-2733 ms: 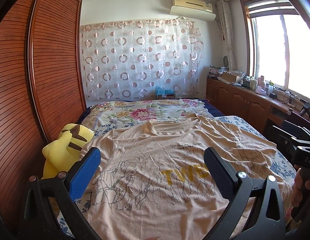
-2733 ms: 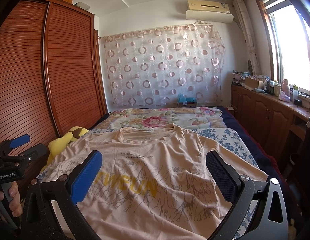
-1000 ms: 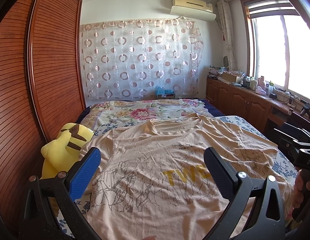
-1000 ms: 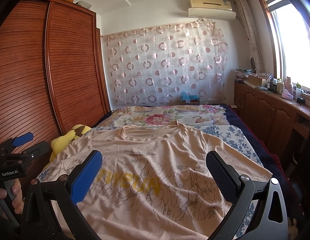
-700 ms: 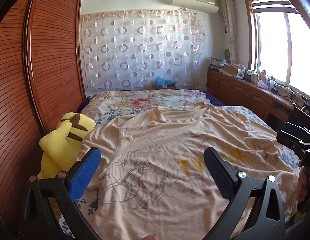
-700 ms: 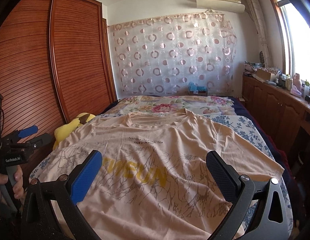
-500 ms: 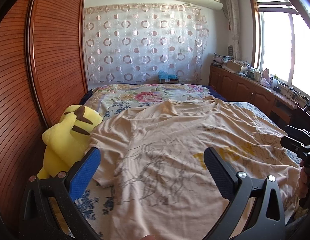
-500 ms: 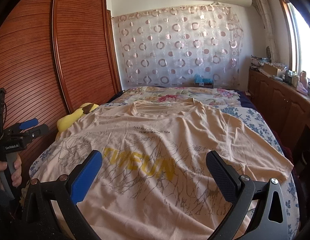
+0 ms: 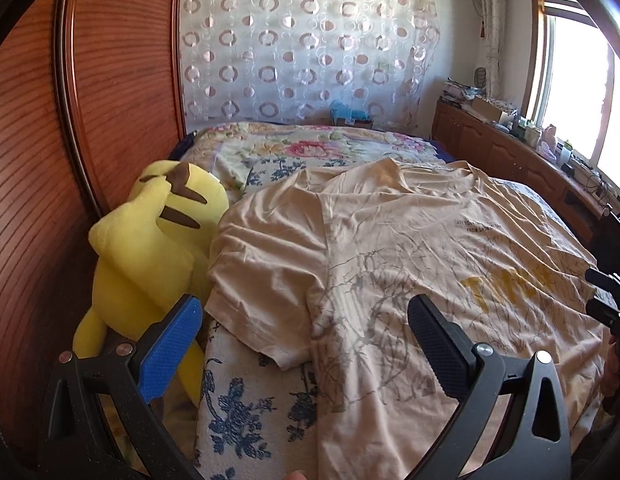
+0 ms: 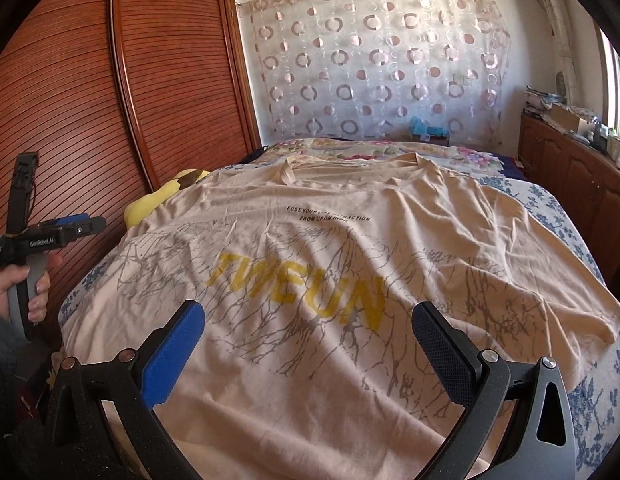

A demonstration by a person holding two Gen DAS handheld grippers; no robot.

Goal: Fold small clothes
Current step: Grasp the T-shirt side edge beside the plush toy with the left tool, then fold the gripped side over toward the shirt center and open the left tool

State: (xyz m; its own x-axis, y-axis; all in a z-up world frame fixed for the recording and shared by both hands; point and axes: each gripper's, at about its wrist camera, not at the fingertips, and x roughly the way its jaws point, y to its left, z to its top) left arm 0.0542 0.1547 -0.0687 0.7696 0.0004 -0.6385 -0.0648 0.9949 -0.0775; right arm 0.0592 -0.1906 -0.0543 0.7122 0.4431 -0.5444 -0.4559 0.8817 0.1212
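A big tan shirt [image 10: 330, 280] lies flat on the bed [image 9: 245, 408]. Both claws, left [image 9: 301, 344] and right [image 10: 310, 348], hang over it, wide apart and holding nothing. A yellow toy [image 9: 149, 240] sits beside the shirt.

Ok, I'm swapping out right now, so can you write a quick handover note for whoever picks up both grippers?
Left gripper: open, empty, above the T-shirt's left sleeve.
Right gripper: open, empty, over the shirt's lower front.
T-shirt: spread face up on the bed, collar at the far end, a bit wrinkled. Yellow plush toy beside the left sleeve.
Done: shirt laid out; no fold visible.
Left: all folds, probably sleeves inward first.
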